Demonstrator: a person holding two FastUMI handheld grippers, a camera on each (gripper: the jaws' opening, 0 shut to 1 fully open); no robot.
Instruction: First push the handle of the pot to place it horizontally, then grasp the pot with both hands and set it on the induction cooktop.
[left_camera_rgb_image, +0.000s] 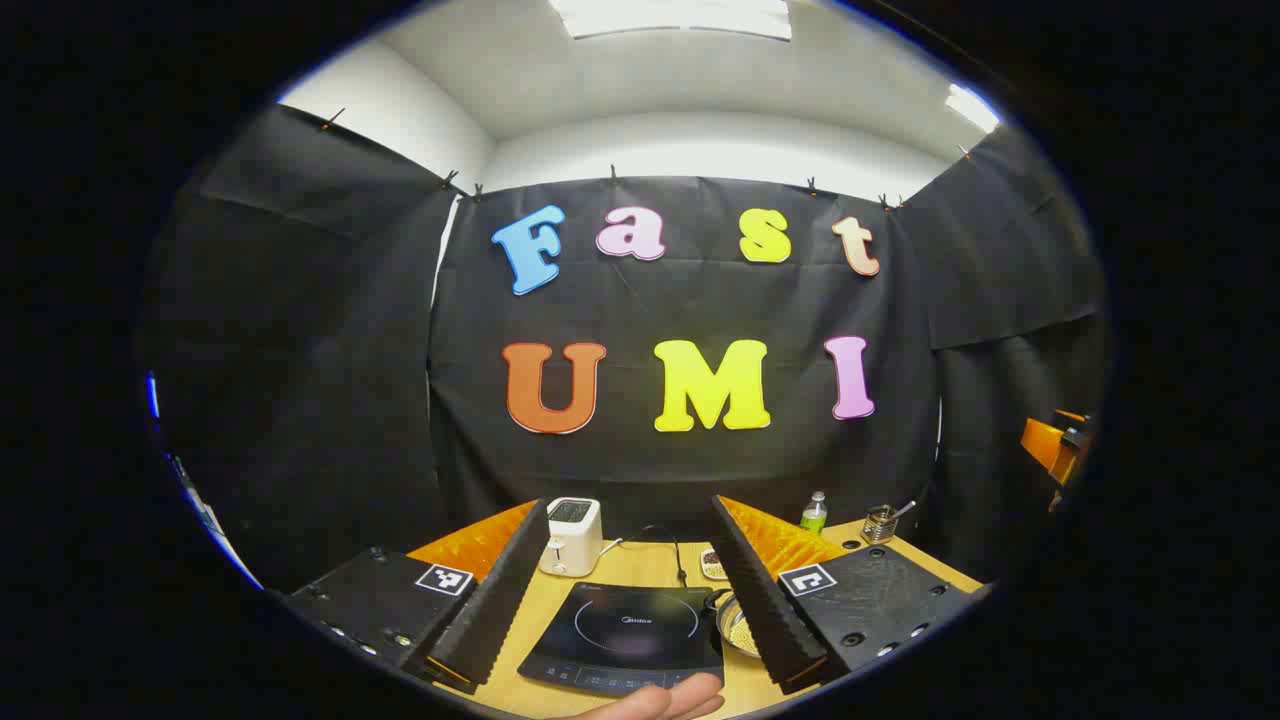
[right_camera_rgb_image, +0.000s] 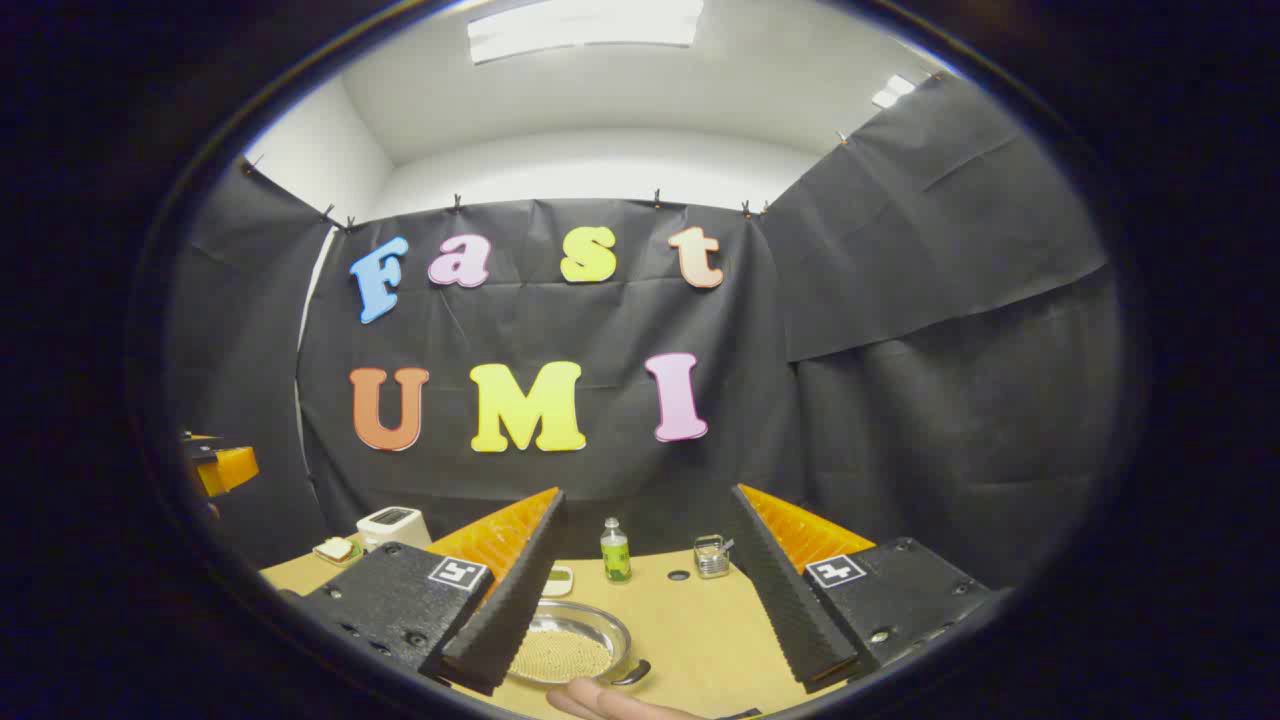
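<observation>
Wooden table (left_camera_rgb_image: 640, 565) bears induction cooktop (left_camera_rgb_image: 625, 635), pot (right_camera_rgb_image: 568, 650), toaster (left_camera_rgb_image: 571, 535).

On my table (right_camera_rgb_image: 700, 620) a white toaster (left_camera_rgb_image: 571, 535) stands at the back left, its cord trailing right. I see a small green-labelled bottle (right_camera_rgb_image: 615, 552) farther right, a wire basket (right_camera_rgb_image: 711, 557) holding utensils beside it, and a small dish (right_camera_rgb_image: 557, 580) nearer me.

A cloth-walled recording booth is posing as a kitchen: induction cooktop (left_camera_rgb_image: 625, 632) and toaster (left_camera_rgb_image: 571, 535) are sitting on the desk (right_camera_rgb_image: 700, 620) at lower centre.
</observation>
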